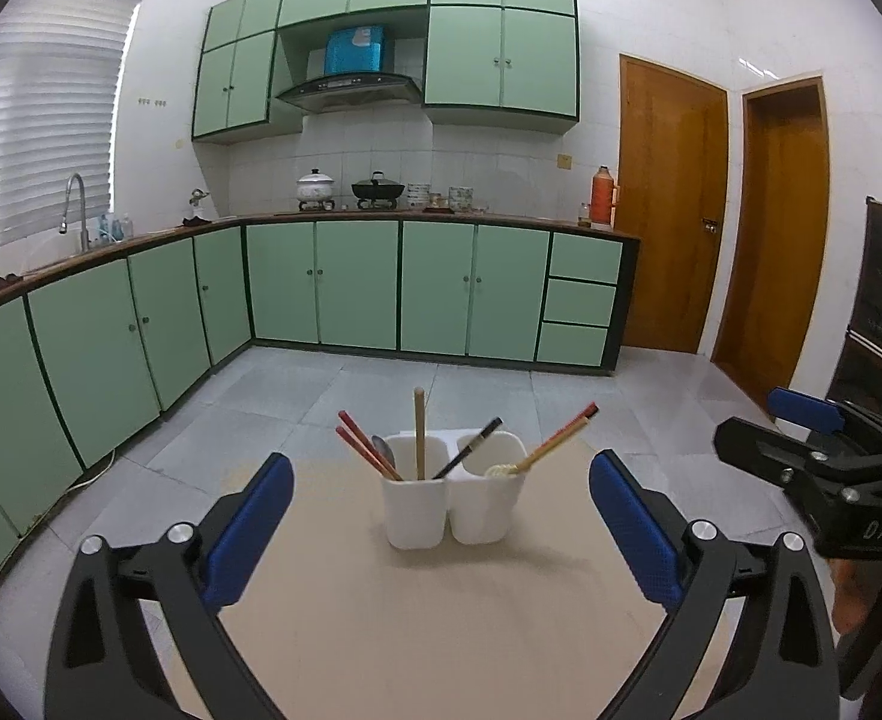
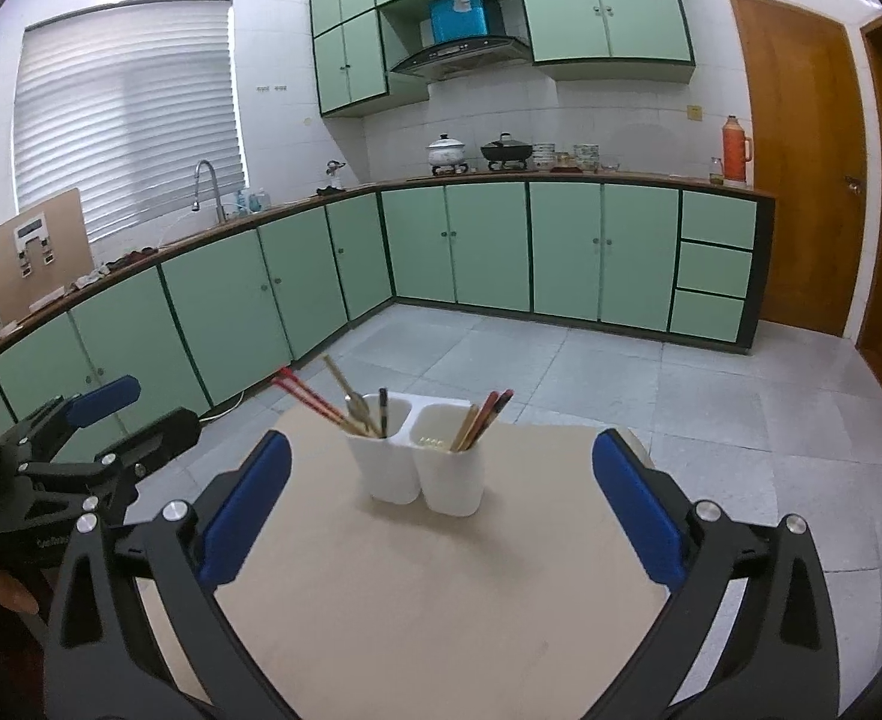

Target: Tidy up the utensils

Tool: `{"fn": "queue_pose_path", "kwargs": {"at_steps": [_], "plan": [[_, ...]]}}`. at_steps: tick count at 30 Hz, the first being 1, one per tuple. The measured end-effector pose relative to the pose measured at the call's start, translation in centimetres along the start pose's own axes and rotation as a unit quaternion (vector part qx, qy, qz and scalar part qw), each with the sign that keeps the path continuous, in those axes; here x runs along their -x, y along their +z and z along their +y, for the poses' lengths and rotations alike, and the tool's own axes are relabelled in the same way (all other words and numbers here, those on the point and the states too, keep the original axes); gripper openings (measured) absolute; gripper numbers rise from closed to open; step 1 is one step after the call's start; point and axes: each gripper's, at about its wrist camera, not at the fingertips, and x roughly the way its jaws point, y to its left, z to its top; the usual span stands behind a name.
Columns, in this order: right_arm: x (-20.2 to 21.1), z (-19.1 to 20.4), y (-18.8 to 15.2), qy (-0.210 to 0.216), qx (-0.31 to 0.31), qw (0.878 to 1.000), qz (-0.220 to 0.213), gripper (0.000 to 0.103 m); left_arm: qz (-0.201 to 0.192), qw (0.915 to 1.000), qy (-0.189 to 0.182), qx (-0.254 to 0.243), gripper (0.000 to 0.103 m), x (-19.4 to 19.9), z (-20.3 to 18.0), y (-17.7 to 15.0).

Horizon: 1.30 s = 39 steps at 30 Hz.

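Both grippers' blue fingers (image 1: pixel 636 531) spread wide, empty: left gripper (image 1: pixel 441 531), right gripper (image 2: pixel 441 504); white twin-cup utensil holder (image 1: pixel 453 507) stands ahead on the beige worktop (image 1: pixel 441 630); chopsticks (image 1: pixel 366 450) and spoon (image 1: pixel 383 450) upright inside.

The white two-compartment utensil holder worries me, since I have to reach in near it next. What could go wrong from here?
1. The white two-compartment utensil holder stands free on the beige tabletop; a nudge might tip or slide it.
2. The red chopsticks and the other utensils lean out over the rim, so either open gripper, left or right, could snag one and lever it out.
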Motion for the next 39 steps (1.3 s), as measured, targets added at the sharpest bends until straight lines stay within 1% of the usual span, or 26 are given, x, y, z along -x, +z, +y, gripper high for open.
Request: {"fn": "queue_pose_path", "kwargs": {"at_steps": [3,11,19,39], "plan": [[0.6,0.6,-0.3,0.004,0.003,1.0,-0.001,0.098,0.0,1.0,-0.003,-0.007,0.097,0.8,-0.5,-0.3],[1.9,0.6,-0.6,0.004,0.011,1.0,-0.005,0.098,-0.008,0.9998,0.004,-0.015,0.097,2.3,-1.2,-0.5],[2.2,0.8,-0.7,0.0,0.021,1.0,-0.007,0.098,-0.012,0.9998,0.005,-0.015,0.097,2.6,-1.4,-0.2],[2.1,1.2,-0.6,0.005,0.018,1.0,-0.006,0.098,-0.014,0.9998,0.007,-0.012,0.097,2.7,-1.5,-0.4]]}}
